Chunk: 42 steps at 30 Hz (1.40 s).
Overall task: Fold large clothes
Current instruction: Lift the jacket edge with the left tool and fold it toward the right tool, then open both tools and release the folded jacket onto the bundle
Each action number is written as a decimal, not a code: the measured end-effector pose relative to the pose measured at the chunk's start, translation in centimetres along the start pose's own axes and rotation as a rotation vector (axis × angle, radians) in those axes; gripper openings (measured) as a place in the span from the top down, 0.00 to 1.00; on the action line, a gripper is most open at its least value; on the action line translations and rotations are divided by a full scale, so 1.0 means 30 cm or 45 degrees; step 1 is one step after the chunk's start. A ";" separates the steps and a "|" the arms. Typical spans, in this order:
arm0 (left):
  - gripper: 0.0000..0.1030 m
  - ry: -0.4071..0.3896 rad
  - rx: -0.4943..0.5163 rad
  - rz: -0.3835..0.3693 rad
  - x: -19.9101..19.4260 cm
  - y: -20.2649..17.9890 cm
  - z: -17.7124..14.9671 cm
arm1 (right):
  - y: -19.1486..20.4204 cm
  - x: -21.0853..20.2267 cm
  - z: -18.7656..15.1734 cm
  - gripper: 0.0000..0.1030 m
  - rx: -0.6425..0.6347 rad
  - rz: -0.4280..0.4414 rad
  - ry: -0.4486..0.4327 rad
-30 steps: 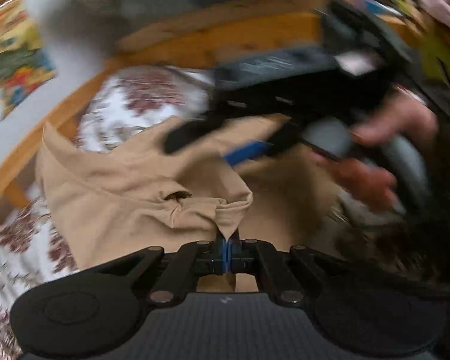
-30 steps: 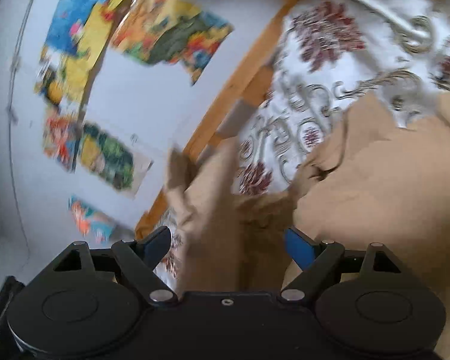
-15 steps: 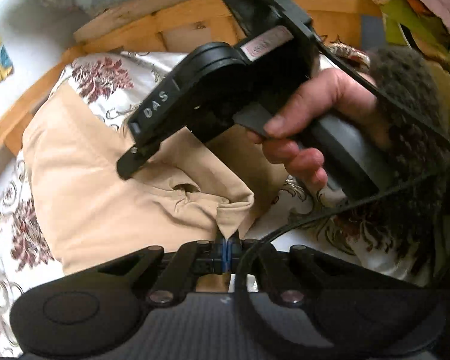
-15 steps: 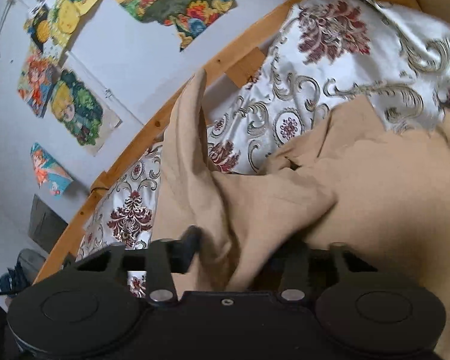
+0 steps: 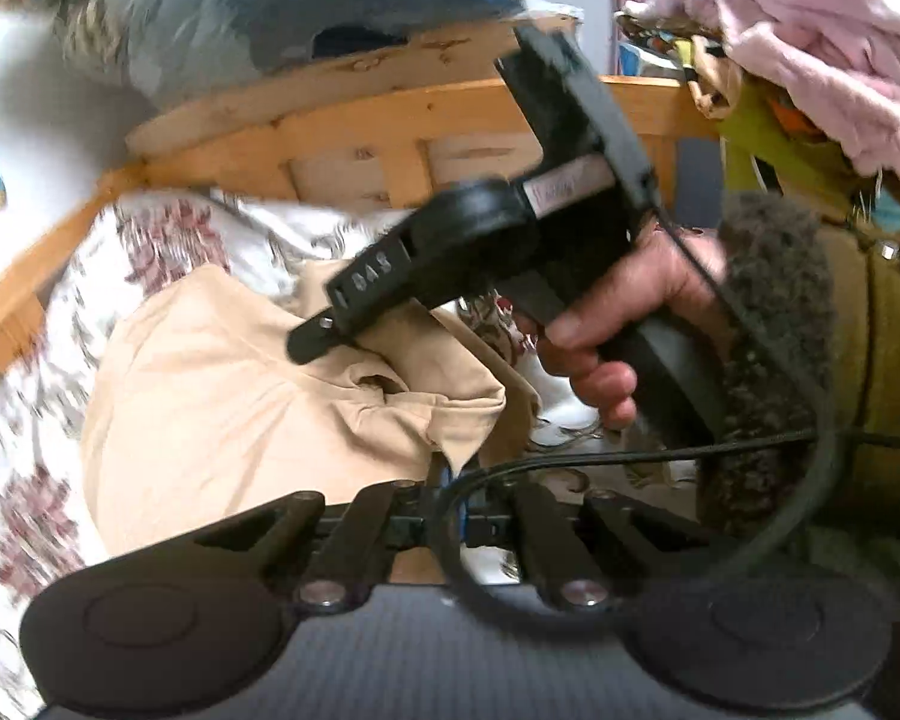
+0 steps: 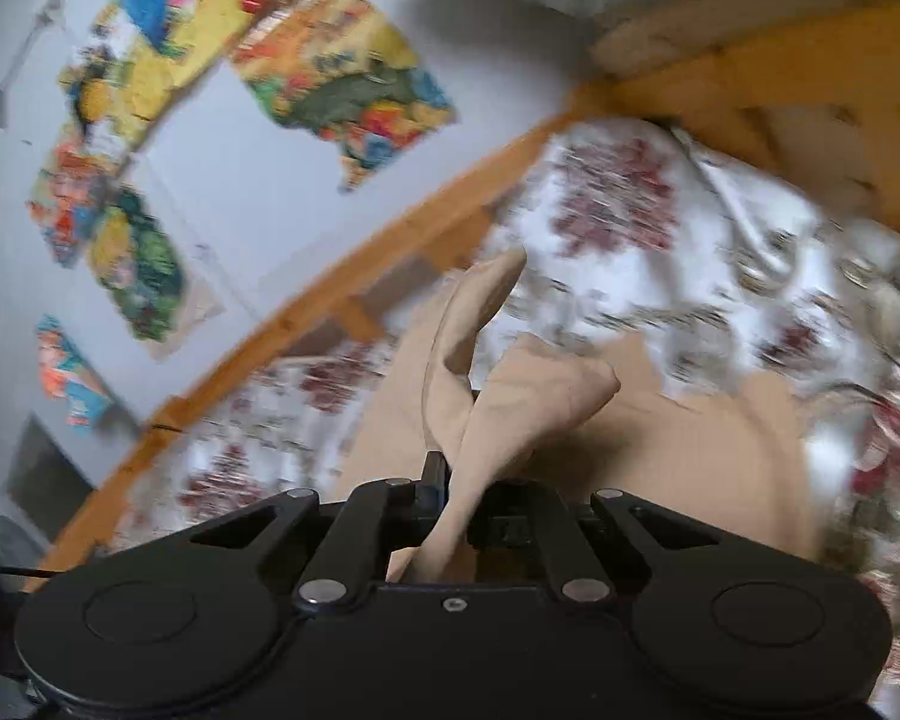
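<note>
The right claw (image 6: 459, 480) has just been closing and now pinches a bunched fold of the tan garment (image 6: 528, 408), lifted above the flowered bedspread (image 6: 720, 252). The left claw (image 5: 456, 483) is pressed together on another corner of that garment (image 5: 222, 396), which lies spread on the bedspread (image 5: 168, 234) near the wooden bed frame (image 5: 342, 132).

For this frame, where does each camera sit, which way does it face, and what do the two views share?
Left wrist: on the left gripper, shut on the beige garment, facing the wooden headboard; the right hand shows.
Right wrist: on the right gripper, just closed on that garment, facing the postered wall; no body shows.
Shared: garment, floral bedspread.
</note>
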<state>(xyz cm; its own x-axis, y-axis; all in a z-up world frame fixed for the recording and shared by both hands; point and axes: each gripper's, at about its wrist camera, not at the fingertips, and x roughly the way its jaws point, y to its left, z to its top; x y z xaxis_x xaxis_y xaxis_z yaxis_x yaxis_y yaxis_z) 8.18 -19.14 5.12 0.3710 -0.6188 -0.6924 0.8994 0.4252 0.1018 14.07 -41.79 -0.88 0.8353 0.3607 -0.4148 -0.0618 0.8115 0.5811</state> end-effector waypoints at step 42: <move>0.35 -0.100 -0.866 0.210 0.108 0.369 -0.245 | 0.006 0.074 -0.078 0.57 -0.542 -0.660 -0.060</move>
<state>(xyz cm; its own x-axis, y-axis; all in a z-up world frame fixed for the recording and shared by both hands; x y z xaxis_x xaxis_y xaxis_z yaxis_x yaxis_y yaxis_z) 17.63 -11.58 -1.24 0.5287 -0.5455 -0.6503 0.4954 0.8204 -0.2855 14.64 -39.77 -3.35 0.8372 -0.1373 -0.5294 0.1518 0.9883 -0.0163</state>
